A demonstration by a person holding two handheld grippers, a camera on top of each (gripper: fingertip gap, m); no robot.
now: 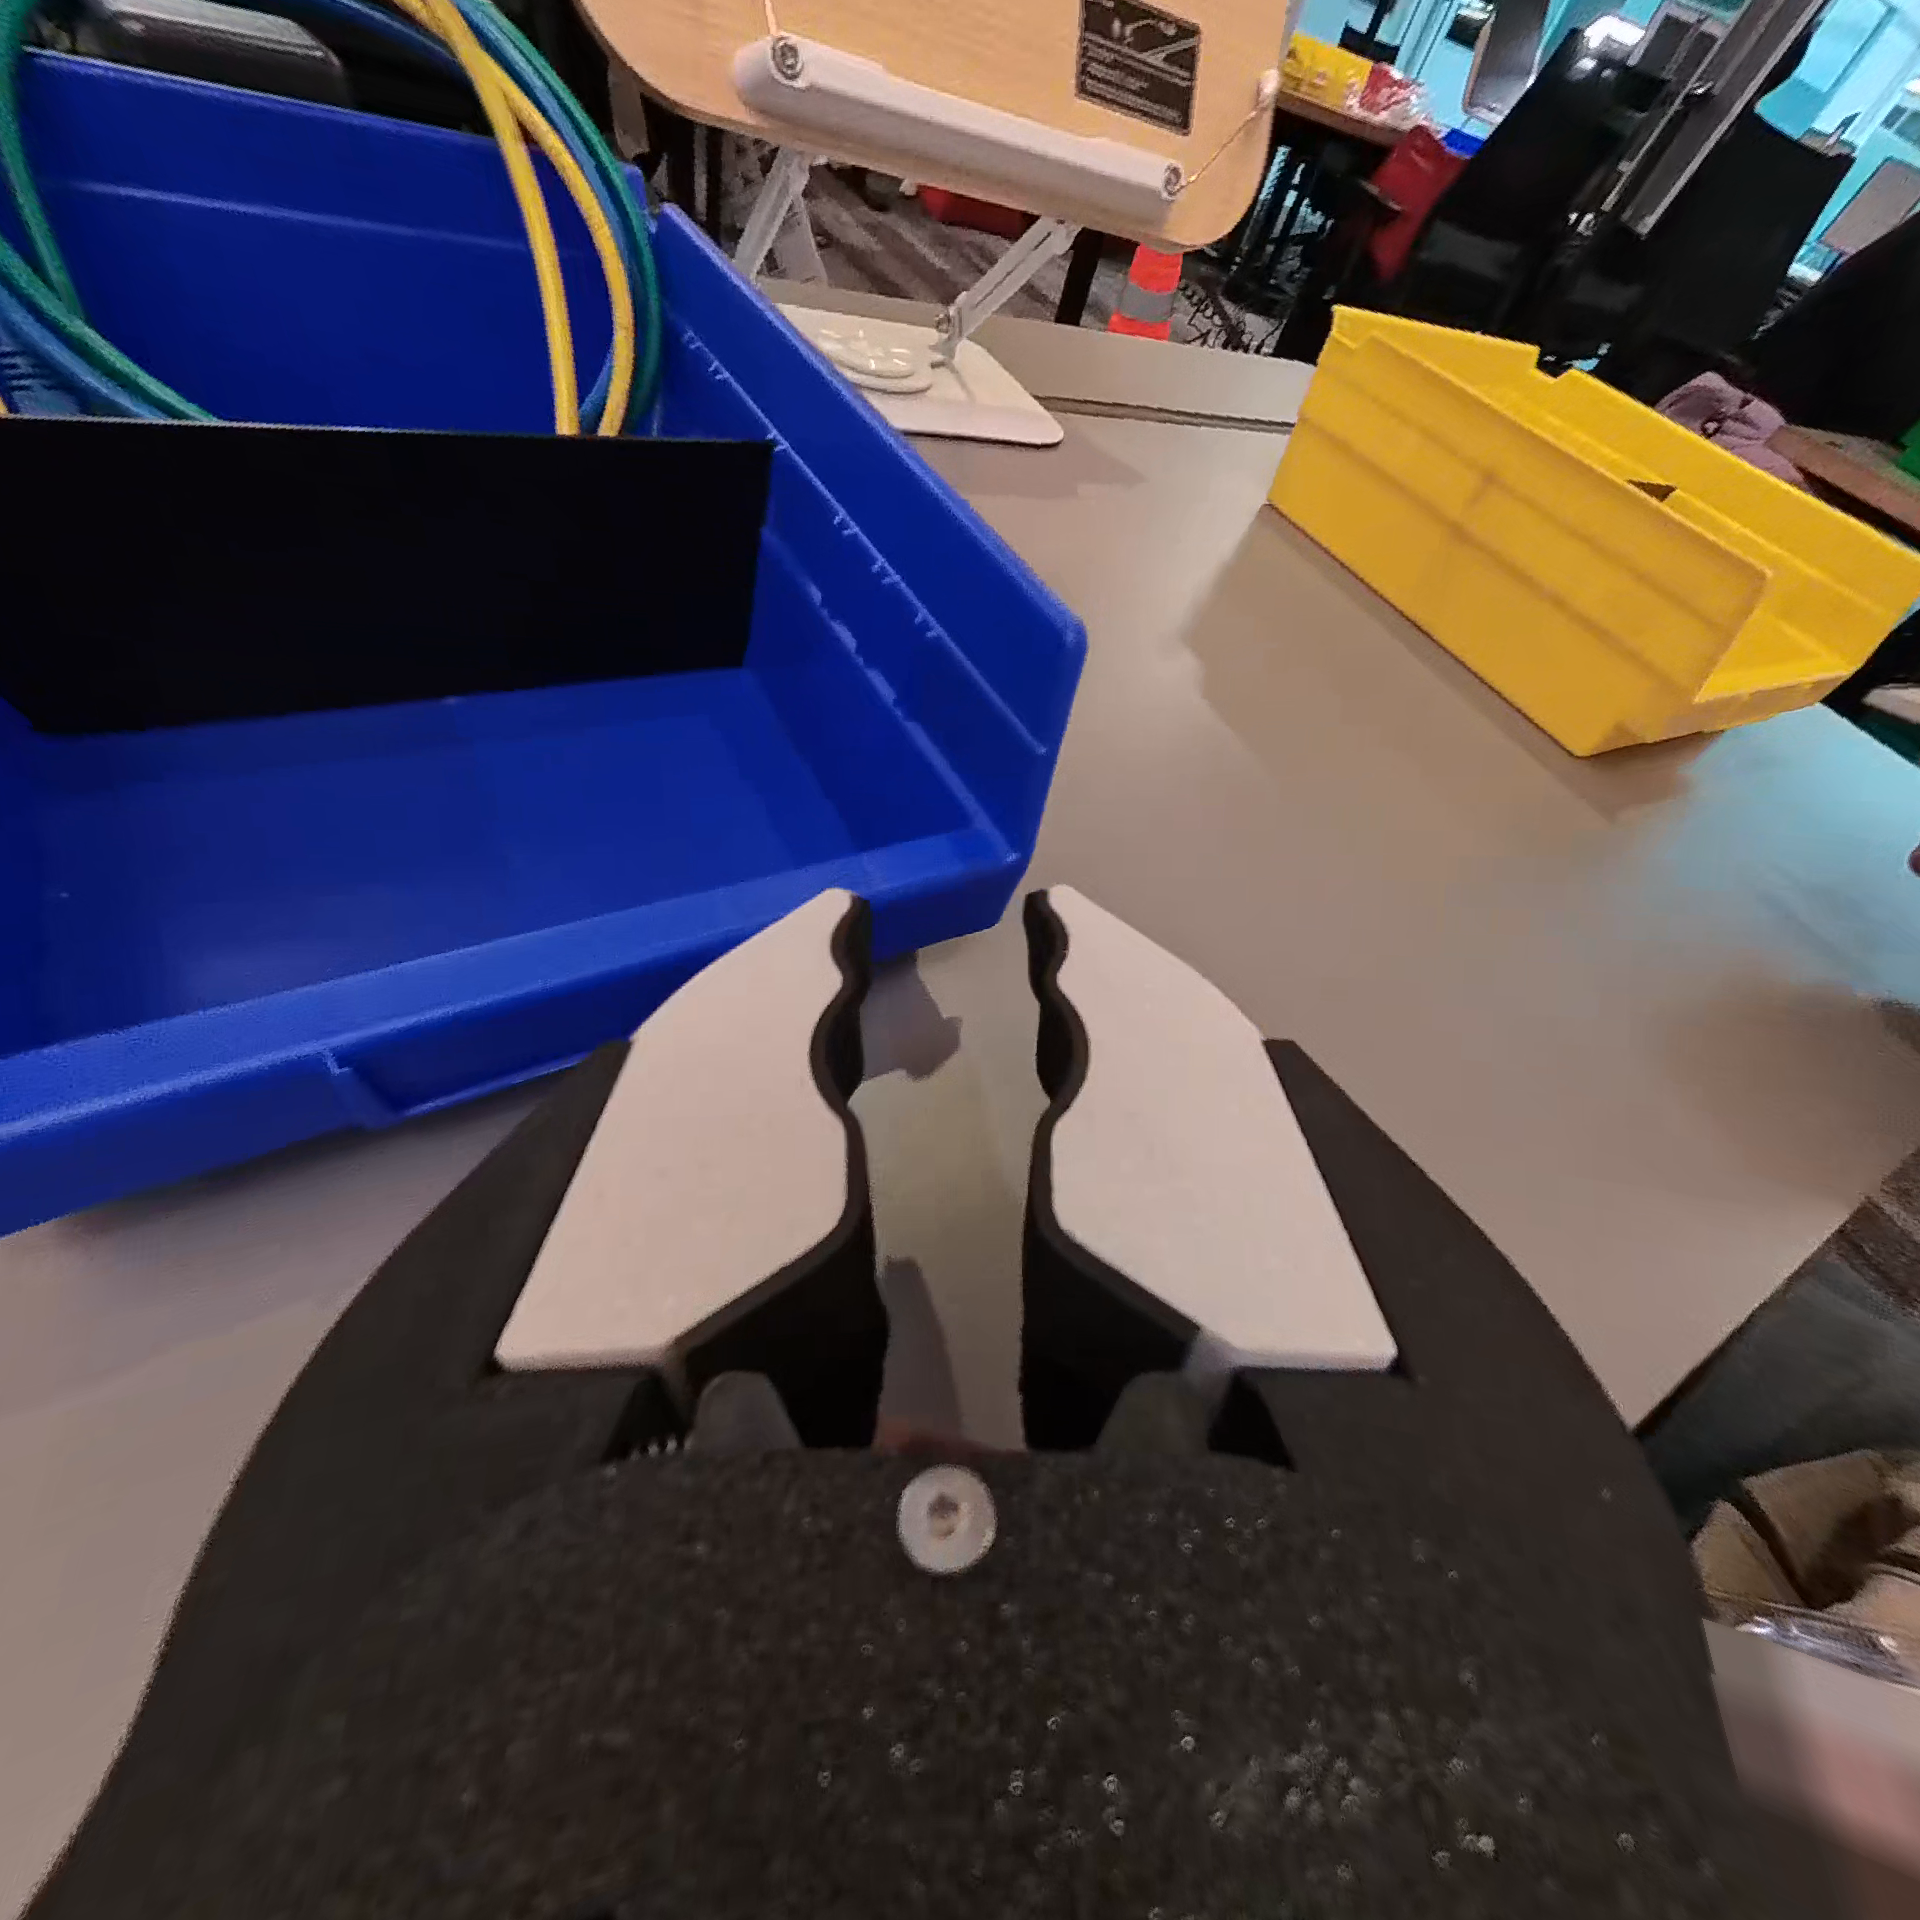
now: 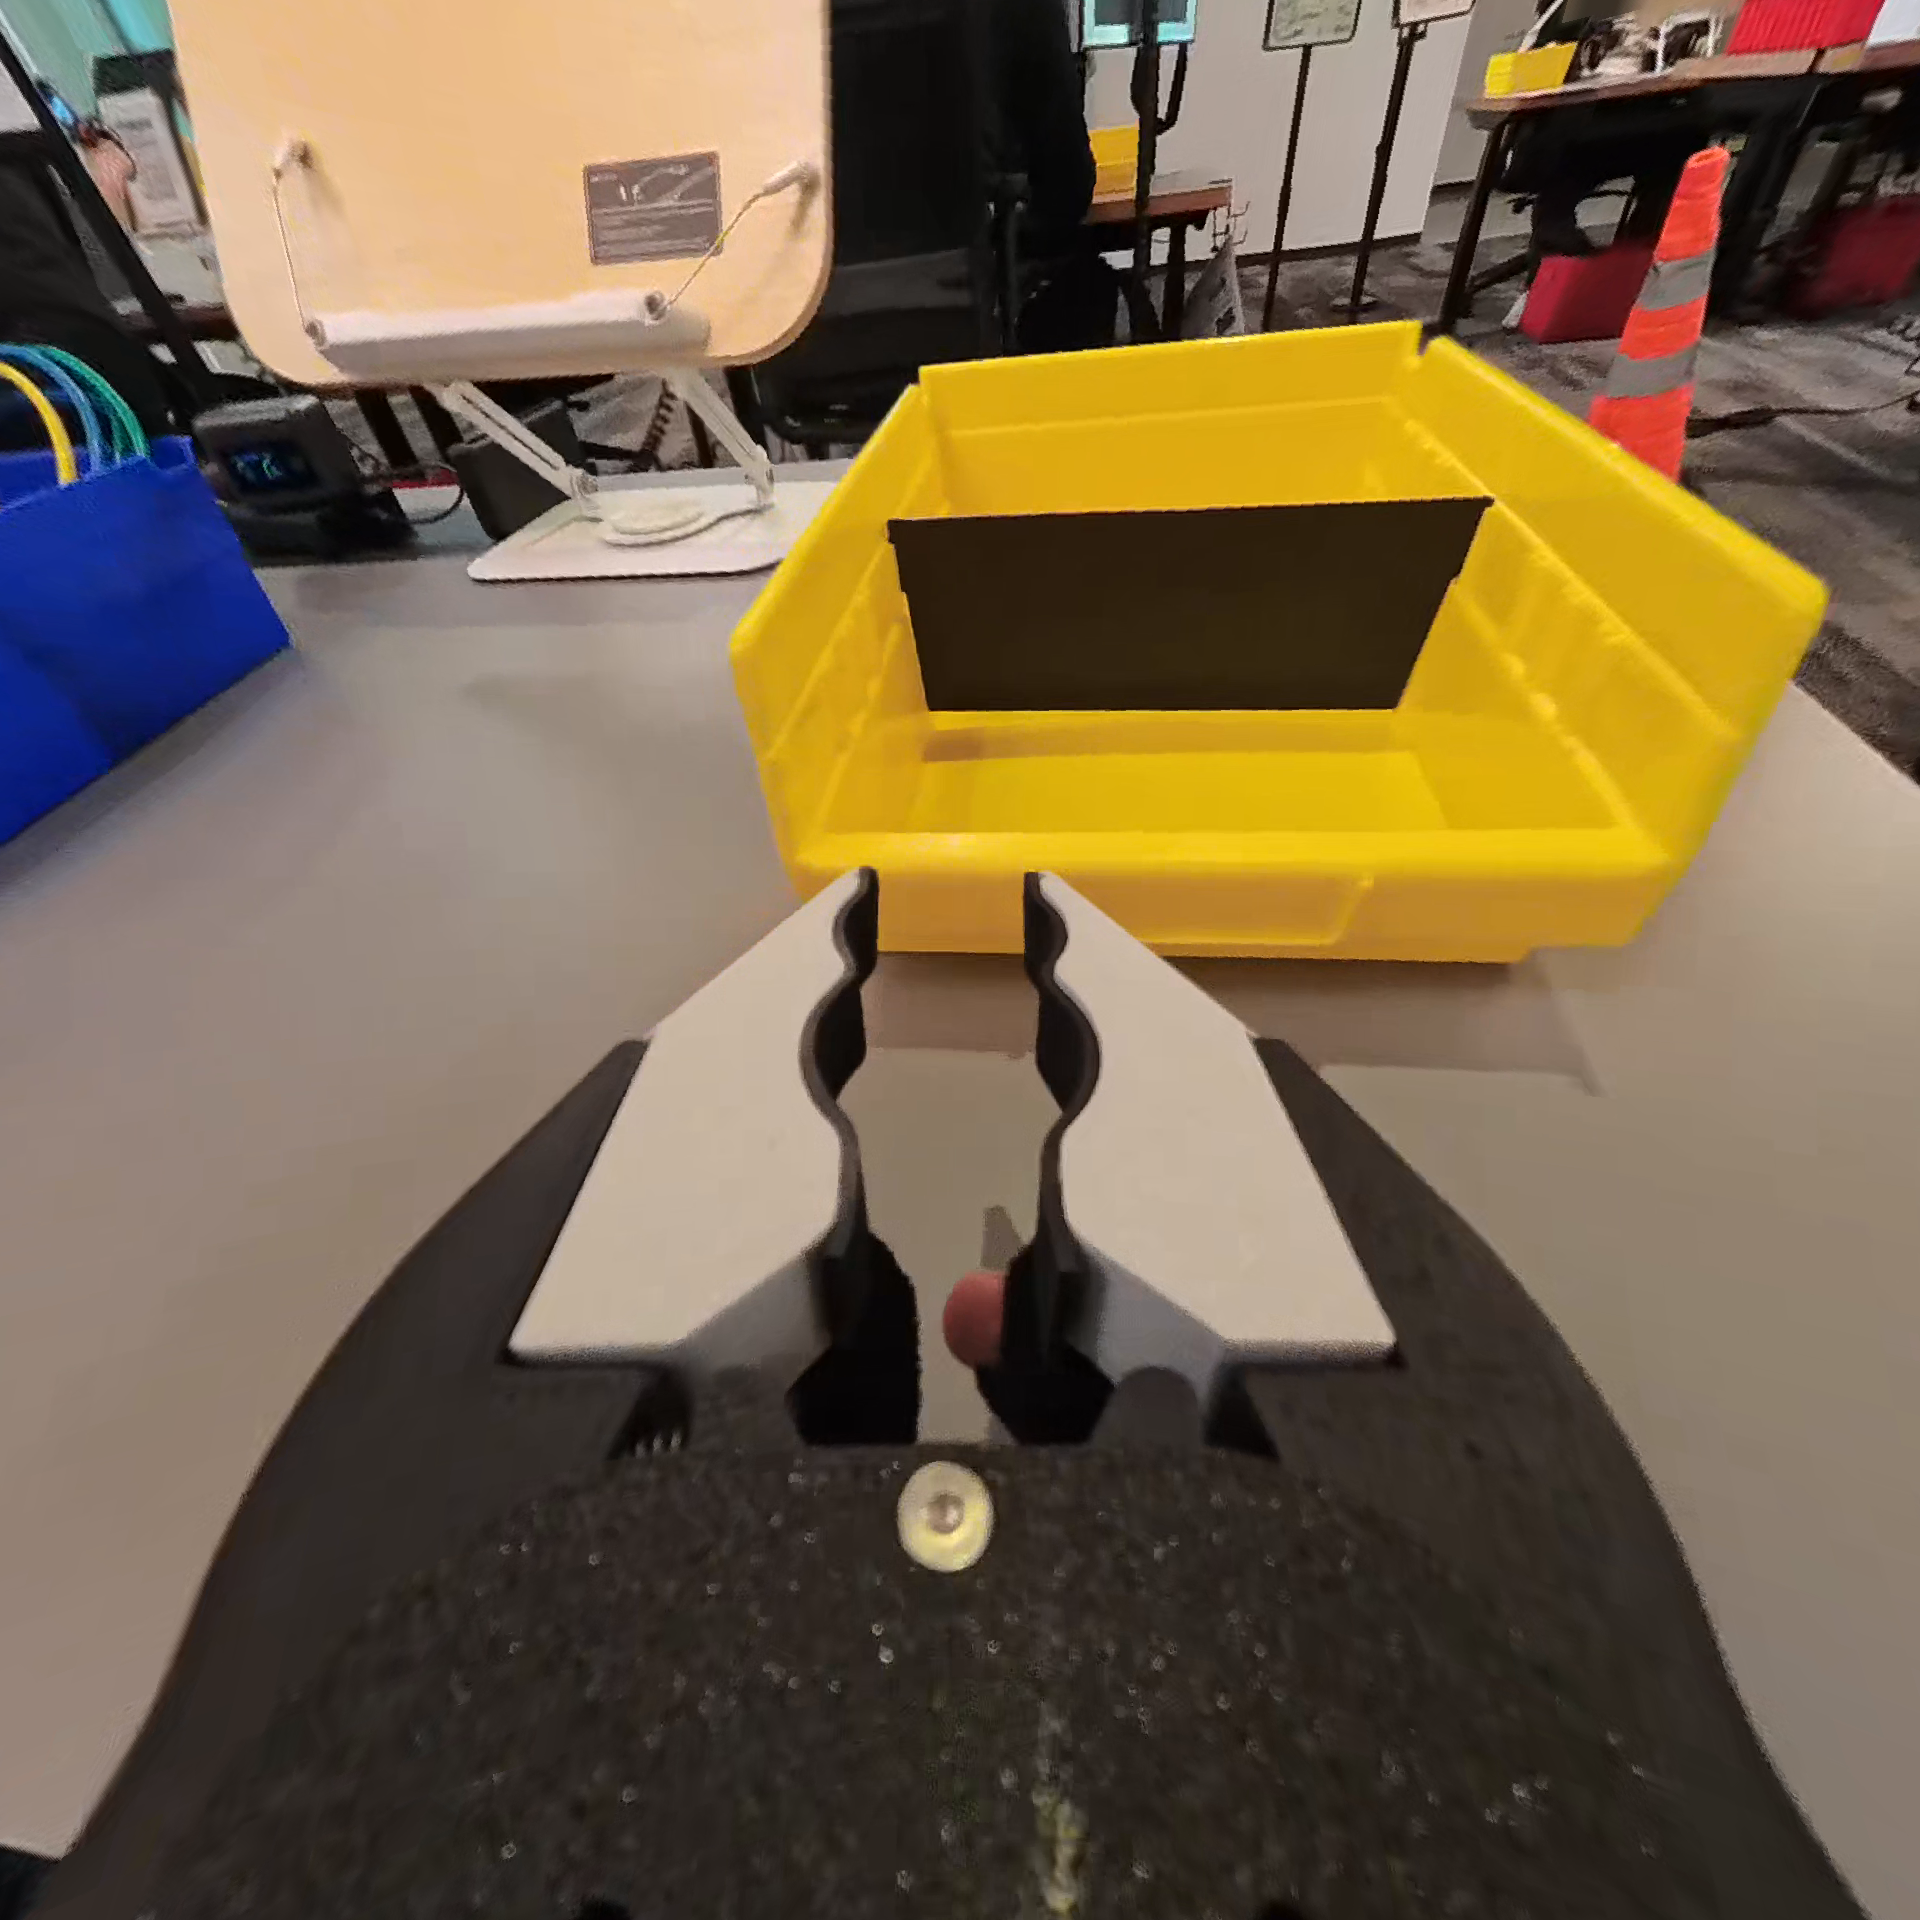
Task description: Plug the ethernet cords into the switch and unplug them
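Ethernet cords (image 1: pixel 540 229), yellow, green and blue, loop out of the back compartment of a blue bin (image 1: pixel 935 582), behind its black divider (image 1: pixel 384 571). They also show in the right wrist view (image 2: pixel 62 416) at the far left. No switch shows in either view. My left gripper (image 1: pixel 940 914) is open and empty, low over the table at the blue bin's front right corner. My right gripper (image 2: pixel 948 894) is open and empty, just in front of a yellow bin (image 2: pixel 1143 904).
The yellow bin has a black divider (image 2: pixel 1174 613) and a bare front compartment; it also shows in the left wrist view (image 1: pixel 1507 561). A wooden board on a white stand (image 2: pixel 499 187) stands at the table's back. An orange cone (image 2: pixel 1662 312) stands on the floor beyond. A small white piece (image 1: pixel 914 1023) lies by my left finger.
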